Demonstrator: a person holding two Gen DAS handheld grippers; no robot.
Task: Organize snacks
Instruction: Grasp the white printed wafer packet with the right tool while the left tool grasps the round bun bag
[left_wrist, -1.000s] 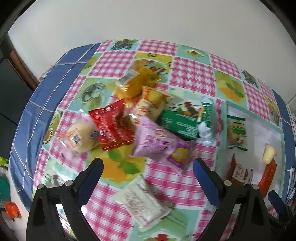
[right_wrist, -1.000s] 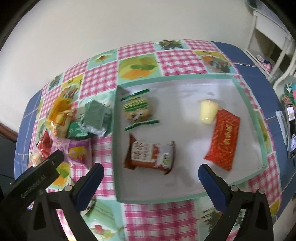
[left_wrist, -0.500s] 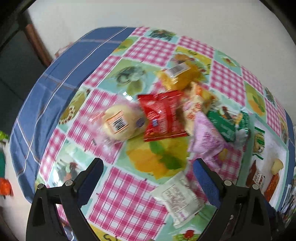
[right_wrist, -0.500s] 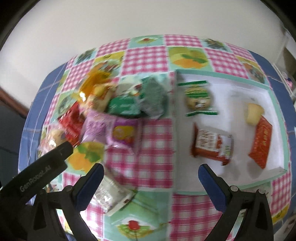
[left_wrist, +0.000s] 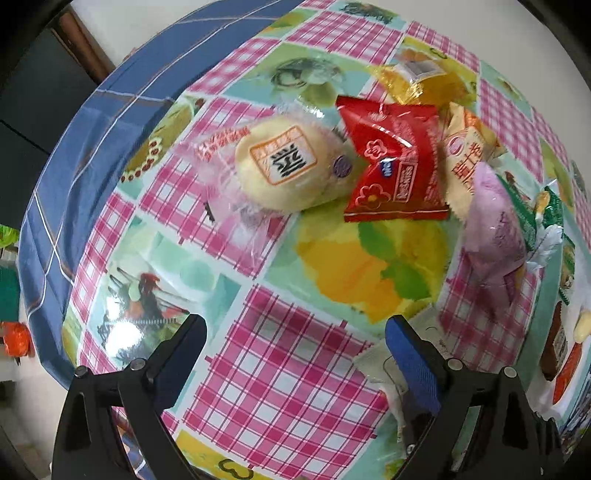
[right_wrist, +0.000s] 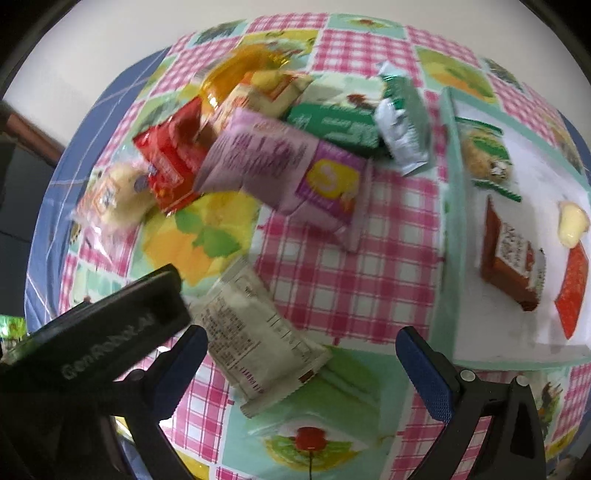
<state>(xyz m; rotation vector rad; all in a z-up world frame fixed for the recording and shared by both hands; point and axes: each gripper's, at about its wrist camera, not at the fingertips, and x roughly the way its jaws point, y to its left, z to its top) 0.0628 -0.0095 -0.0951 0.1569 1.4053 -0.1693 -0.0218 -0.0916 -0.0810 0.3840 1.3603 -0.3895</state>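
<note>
Checked pink-and-fruit oilcloth (left_wrist: 280, 354) covers the table, with a plain wall behind it.

Left gripper (left_wrist: 295, 332): fingers spread wide, empty, hovering over bare cloth. The round pastry in clear wrap (left_wrist: 288, 166) lies beyond the fingertips, touching the red packet (left_wrist: 395, 170). The purple packet (left_wrist: 491, 225) sits to the right.

Right gripper (right_wrist: 301, 345): fingers also spread wide, empty. The white packet (right_wrist: 255, 332) lies flat between and just ahead of them, apart from the pile.

The tray (right_wrist: 448, 229) at right holds four snacks.

Likely step: pick a loose snack for the tray.
- Choose the isolated white packet first.
- Straddle its short width, since it lies diagonally.
- Lower until both pads flank the body, not the crimped end.
- Close gently; the contents may crush.
- Keep the left gripper's body (right_wrist: 96, 332) clear of the path.
</note>
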